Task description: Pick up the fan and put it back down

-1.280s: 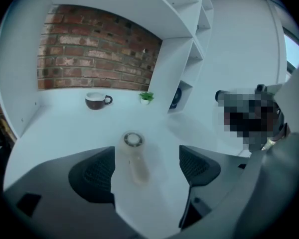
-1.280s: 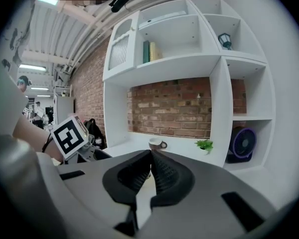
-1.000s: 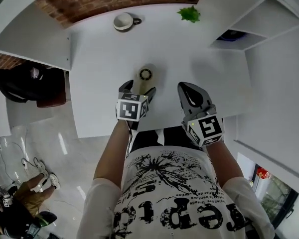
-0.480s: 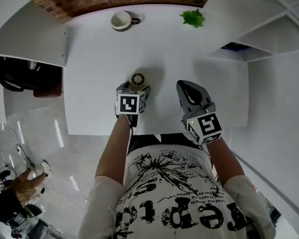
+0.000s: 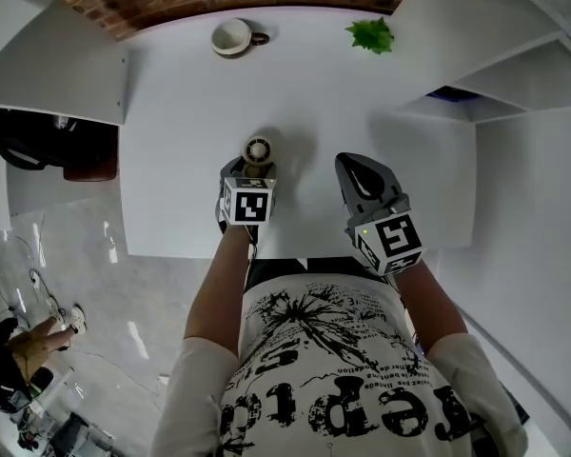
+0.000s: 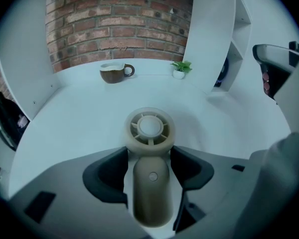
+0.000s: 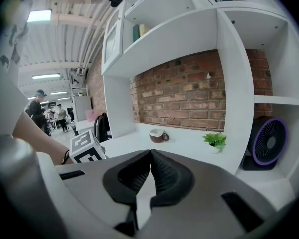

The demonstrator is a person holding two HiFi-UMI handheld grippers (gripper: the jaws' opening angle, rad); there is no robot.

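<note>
Left gripper view: the left claw point(image 6: 149, 169) has dropped over a small beige handheld fan point(image 6: 149, 129) and its jaws have just been closing. The dark pads now sit against both sides of the fan's handle, partly closed, with the round fan head sticking out past the tips. The fan seems to lie face up on the white worktop point(image 6: 74, 118), handle toward the person; it does not look lifted yet.

A moment ago this claw hovered wide open behind the fan. The grip now looks made, so the lift is probably the next step.

In the right gripper view, the right claw point(image 7: 149, 156) has its pad tips pressed together and holds nothing. In the head view it hangs to the right of the fan, apart from it.

Room around the fan is generous. Bare worktop spreads left, right and beyond the fan. A mug point(image 5: 233, 38) and a small green plant point(image 5: 369, 34) stand well beyond the fan, by the brick wall. White shelving point(image 5: 500, 60) rises well to the fan's right. The worktop's near edge runs just behind the fan, under the person's wrists, so the fan is best set down no closer to that edge.
</note>
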